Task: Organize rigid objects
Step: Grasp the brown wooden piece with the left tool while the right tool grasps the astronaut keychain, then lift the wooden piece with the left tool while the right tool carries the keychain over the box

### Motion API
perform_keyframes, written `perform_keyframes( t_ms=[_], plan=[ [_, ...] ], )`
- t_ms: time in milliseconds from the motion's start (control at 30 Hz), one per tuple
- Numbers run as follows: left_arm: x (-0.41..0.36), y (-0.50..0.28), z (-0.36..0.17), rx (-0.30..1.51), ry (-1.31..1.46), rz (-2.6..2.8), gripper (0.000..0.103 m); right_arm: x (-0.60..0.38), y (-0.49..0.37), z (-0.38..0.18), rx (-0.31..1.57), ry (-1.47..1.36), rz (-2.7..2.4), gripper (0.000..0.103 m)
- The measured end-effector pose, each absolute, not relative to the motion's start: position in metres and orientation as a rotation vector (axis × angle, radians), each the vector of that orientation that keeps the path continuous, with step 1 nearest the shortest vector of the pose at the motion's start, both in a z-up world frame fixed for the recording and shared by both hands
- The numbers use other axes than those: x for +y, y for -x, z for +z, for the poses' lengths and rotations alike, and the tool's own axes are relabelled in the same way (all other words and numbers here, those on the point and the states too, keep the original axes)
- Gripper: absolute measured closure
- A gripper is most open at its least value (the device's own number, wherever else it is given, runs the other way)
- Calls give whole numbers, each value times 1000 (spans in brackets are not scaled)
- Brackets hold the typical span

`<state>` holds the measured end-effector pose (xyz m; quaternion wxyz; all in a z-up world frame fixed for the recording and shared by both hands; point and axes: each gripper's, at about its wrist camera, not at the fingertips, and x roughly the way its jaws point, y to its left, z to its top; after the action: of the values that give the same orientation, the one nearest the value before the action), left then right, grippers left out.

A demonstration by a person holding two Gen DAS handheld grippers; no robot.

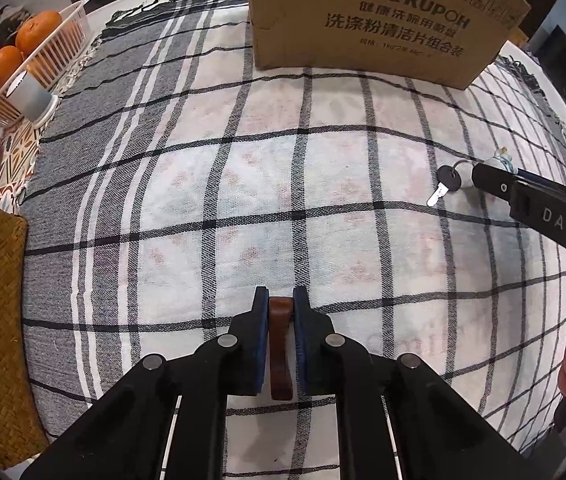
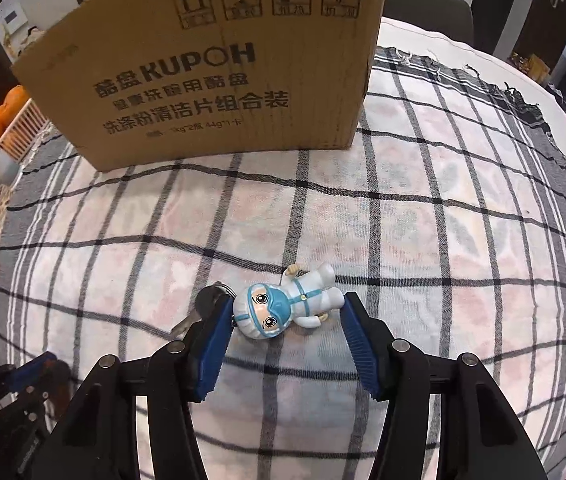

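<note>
On a checked tablecloth (image 2: pixel 403 208), the left gripper (image 1: pixel 280 300) is clamping a small brown wooden piece (image 1: pixel 280 348) between its blue pads, jaws drawn in narrow around it. The piece is standing on edge along the line of the fingers, its rounded top just ahead of the tips. It is looking stiff, light and smooth-sided, so a firm pinch across its flat faces, as now, is likely the safest hold.

The right gripper (image 2: pixel 283 312) is bracketing a toy figure (image 2: pixel 283 308) in a white suit and blue goggles. The left pad is touching the head; the right pad is sitting at the feet, contact unclear. A black-headed key (image 2: pixel 203 308) on a ring is lying just outside the left finger, joined to the figure. The hard plastic toy is probably light but slippery, and the key may swing. A cardboard box (image 2: pixel 211 64) is standing ahead of both grippers.
</note>
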<state>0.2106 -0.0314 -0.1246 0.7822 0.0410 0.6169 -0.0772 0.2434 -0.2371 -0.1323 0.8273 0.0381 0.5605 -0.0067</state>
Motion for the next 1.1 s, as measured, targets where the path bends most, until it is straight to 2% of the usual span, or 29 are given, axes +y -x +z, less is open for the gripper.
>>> perform_keyframes(
  t_ms=[433, 1100],
  plan=[
    [-33, -198, -100, 1225, -64, -224, 90, -220, -212, -107, 1148, -86, 16, 47],
    [-32, -206, -50, 1052, -11, -301, 90, -222, -207, -68, 1068, -132, 42, 47]
  ],
)
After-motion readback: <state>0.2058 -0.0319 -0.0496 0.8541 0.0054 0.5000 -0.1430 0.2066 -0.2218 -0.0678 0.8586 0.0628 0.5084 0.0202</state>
